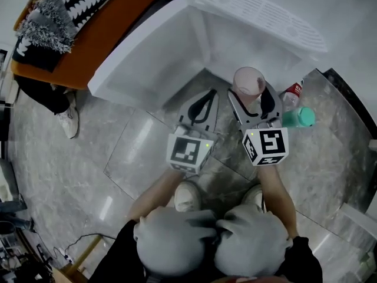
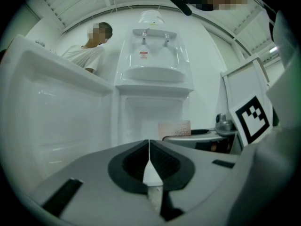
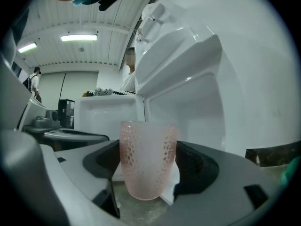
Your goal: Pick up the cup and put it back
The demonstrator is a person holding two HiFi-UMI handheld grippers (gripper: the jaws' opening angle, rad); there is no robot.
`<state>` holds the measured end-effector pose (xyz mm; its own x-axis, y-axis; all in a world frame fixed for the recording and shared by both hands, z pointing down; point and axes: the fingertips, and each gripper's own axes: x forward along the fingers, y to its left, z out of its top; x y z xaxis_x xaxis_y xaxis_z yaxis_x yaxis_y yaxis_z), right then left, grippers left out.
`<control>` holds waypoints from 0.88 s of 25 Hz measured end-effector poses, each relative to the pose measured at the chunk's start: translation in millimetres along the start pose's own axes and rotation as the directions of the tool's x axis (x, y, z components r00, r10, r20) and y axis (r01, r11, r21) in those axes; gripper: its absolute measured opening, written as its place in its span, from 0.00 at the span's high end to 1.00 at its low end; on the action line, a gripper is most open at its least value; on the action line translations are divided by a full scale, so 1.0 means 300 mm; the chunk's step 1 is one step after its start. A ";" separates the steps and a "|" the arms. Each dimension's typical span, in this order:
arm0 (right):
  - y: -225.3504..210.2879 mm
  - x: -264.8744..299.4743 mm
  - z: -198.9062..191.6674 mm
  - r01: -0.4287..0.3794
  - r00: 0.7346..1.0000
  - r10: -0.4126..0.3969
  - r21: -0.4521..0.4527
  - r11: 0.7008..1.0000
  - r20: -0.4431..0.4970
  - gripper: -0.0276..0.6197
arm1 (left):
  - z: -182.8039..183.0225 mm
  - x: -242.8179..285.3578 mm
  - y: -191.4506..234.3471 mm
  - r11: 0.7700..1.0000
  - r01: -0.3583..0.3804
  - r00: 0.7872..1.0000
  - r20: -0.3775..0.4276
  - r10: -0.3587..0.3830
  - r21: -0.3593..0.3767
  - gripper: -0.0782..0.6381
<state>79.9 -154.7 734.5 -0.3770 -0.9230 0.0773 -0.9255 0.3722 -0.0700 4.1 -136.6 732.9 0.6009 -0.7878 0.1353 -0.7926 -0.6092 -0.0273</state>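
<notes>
A frosted pink cup (image 3: 148, 159) with a dotted pattern stands upright between the jaws of my right gripper (image 3: 148, 175), which is shut on its sides. In the head view the cup (image 1: 248, 81) and right gripper (image 1: 252, 94) are just in front of the open lower compartment (image 1: 203, 46) of a white dispenser cabinet. My left gripper (image 1: 210, 93) hangs beside it on the left, shut and holding nothing. In the left gripper view its jaws (image 2: 149, 146) meet in a thin line, and the cup (image 2: 175, 128) shows past them to the right.
The cabinet's door (image 1: 138, 55) stands open to the left. A red-labelled bottle (image 1: 293, 91) and a teal bottle (image 1: 299, 117) lie on the marble floor at the right. An orange table (image 1: 100, 40) with a black-and-white cloth is at the far left. A person (image 2: 91, 51) stands behind the door.
</notes>
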 end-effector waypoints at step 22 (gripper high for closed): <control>0.144 -0.055 0.277 -0.187 0.982 0.189 -0.107 0.976 0.000 0.39 | 0.236 -0.039 0.145 0.998 -0.037 0.999 0.026 0.038 -0.043 0.87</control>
<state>49.0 -131.5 647.7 -0.5448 -0.8362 0.0627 -0.8368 0.5469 0.0237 -30.0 -160.4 660.1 0.5730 -0.8123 0.1083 -0.8178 -0.5755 0.0105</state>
